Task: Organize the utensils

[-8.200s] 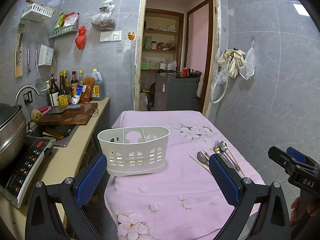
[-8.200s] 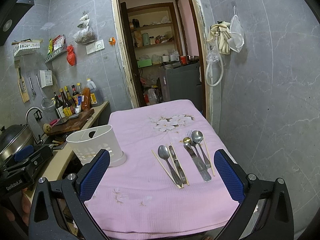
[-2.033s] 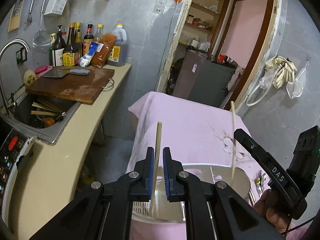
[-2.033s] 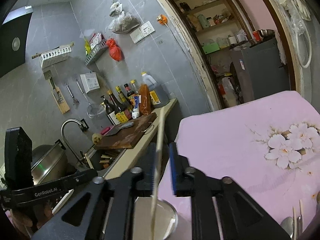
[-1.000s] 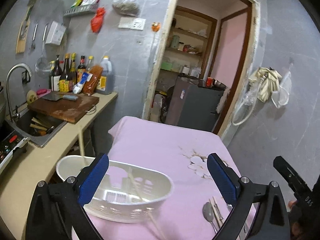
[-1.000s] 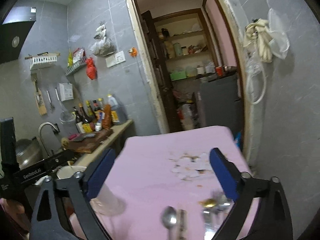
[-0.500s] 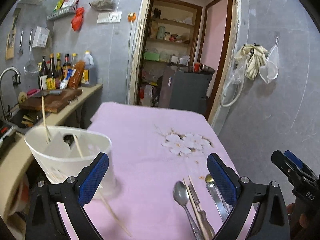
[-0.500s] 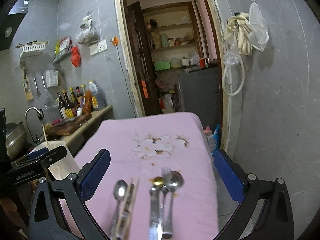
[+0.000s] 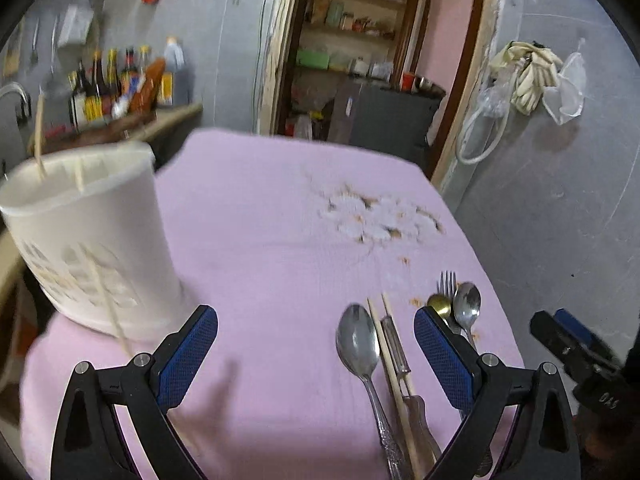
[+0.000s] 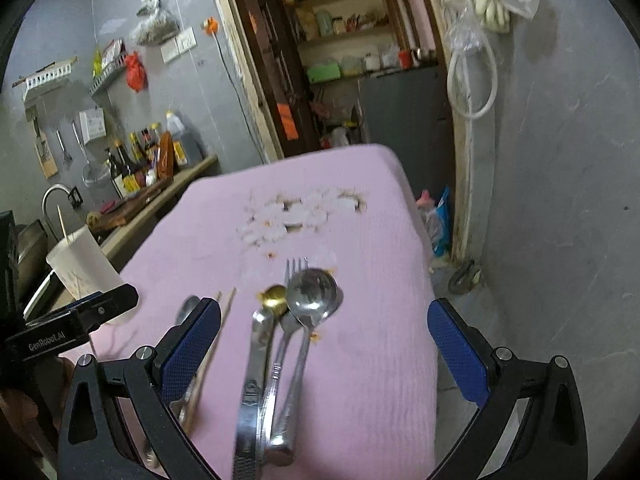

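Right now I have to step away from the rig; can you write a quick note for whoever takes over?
Left tool: open, empty, low over the pink tablecloth.
Right tool: open, empty, over the cutlery pile.
Done: two chopsticks stand in the white utensil holder at the table's left edge.
Left on the cloth: large spoon, two chopsticks with a knife alongside, and further right a fork, a gold spoon, a silver spoon and another knife, overlapping.
Next, probably: each tool takes one piece to the holder.
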